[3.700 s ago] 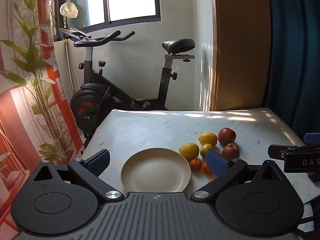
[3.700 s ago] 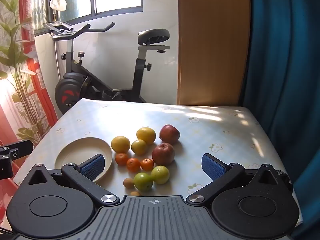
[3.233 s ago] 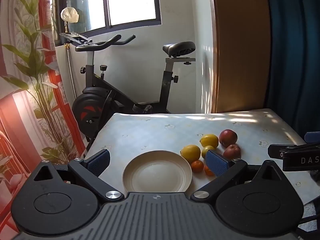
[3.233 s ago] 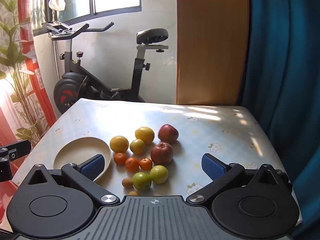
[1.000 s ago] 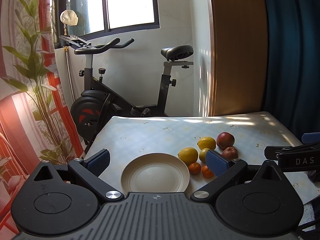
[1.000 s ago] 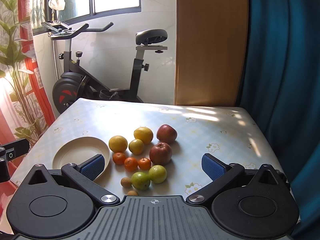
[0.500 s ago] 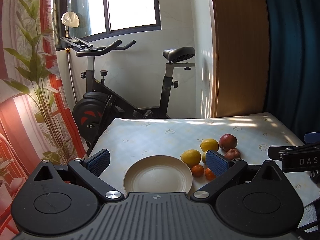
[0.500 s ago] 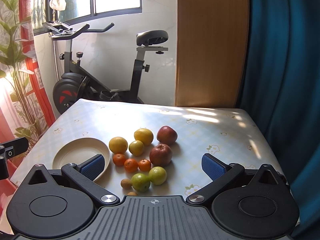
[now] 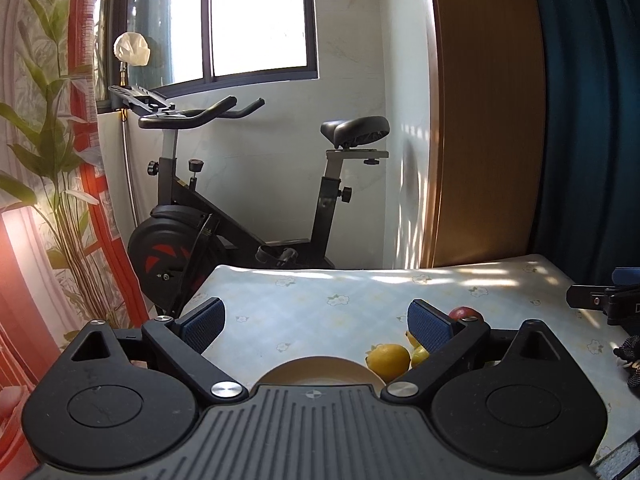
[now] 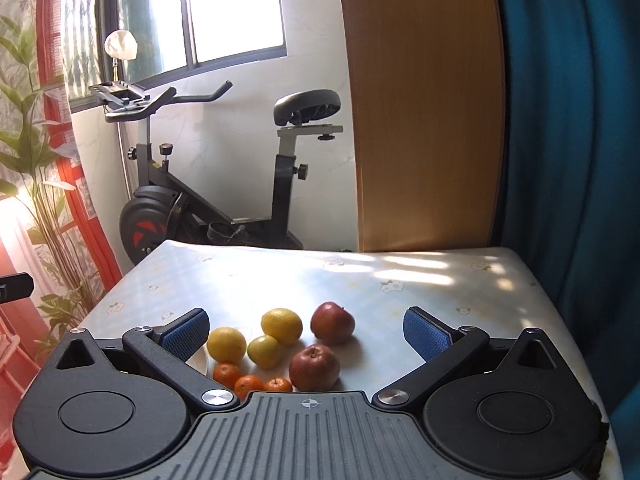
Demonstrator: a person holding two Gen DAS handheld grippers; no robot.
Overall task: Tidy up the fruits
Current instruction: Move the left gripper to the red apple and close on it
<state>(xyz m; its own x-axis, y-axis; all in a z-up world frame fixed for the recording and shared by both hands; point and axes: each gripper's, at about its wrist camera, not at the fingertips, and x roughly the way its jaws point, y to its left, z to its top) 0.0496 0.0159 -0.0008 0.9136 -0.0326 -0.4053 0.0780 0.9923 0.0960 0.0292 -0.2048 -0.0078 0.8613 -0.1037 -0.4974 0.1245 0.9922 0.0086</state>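
Observation:
A cluster of fruit lies on the floral table (image 10: 360,280): two red apples (image 10: 333,323) (image 10: 314,366), yellow citrus (image 10: 281,325) (image 10: 226,344), a small yellow-green fruit (image 10: 264,351) and small oranges (image 10: 249,386). A cream plate (image 9: 320,368) sits left of them, mostly hidden behind the gripper bodies; only its edge (image 10: 200,362) shows in the right wrist view. My right gripper (image 10: 306,330) is open and empty above the fruit. My left gripper (image 9: 316,322) is open and empty above the plate, with a yellow citrus (image 9: 388,360) by its right finger.
An exercise bike (image 9: 248,216) stands beyond the table's far edge. A wooden panel (image 10: 424,120) and a blue curtain (image 10: 572,140) are at the back right. A plant (image 9: 44,184) and red-patterned curtain are on the left. The right gripper's tip (image 9: 608,300) shows at right.
Both grippers have tilted up and moved forward and lower. The plate and nearest fruits have slipped behind the gripper bodies. Both jaws stay open. No fruit has moved.

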